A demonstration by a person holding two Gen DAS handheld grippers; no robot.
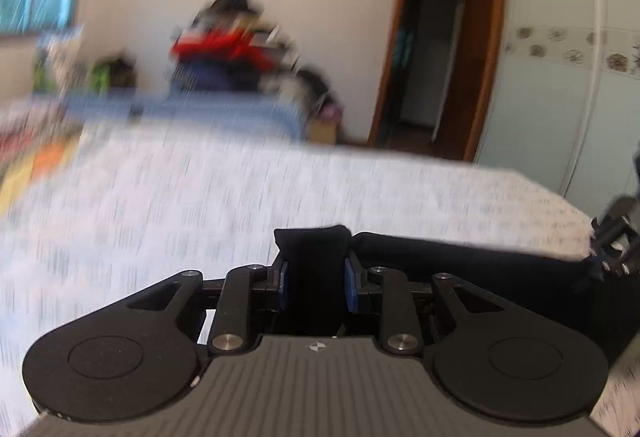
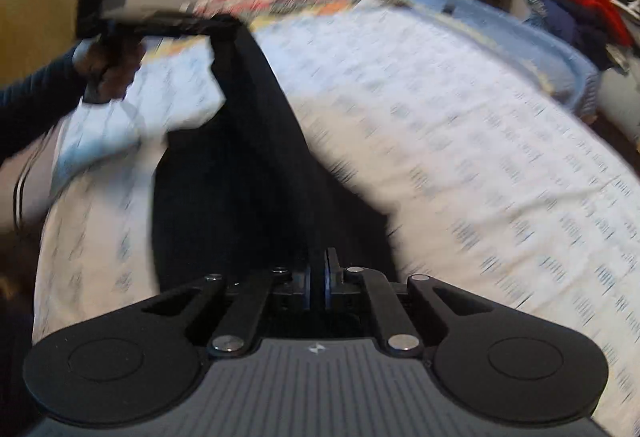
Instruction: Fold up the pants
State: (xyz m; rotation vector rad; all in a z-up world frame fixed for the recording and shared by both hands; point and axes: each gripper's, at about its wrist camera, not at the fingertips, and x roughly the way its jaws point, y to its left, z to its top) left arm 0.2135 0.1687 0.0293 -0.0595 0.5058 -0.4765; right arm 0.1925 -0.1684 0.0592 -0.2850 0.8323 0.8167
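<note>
Black pants (image 2: 240,165) stretch in the air over a bed, held between both grippers. In the left wrist view my left gripper (image 1: 315,279) is shut on a thick bunched fold of the pants (image 1: 312,249), and the fabric runs off to the right as a taut black band (image 1: 460,257) to the other gripper (image 1: 612,249). In the right wrist view my right gripper (image 2: 319,281) is shut on a thin edge of the pants. The cloth rises from it to the left gripper (image 2: 188,23) at upper left, carried by a hand (image 2: 112,65) in a dark sleeve.
The bed (image 2: 460,141) has a white sheet with small dark marks and a blue edge (image 2: 540,41). A heap of red and dark clothes (image 1: 224,45) sits beyond it. A wooden door frame (image 1: 488,37) and pale wardrobe doors (image 1: 560,97) stand to the right.
</note>
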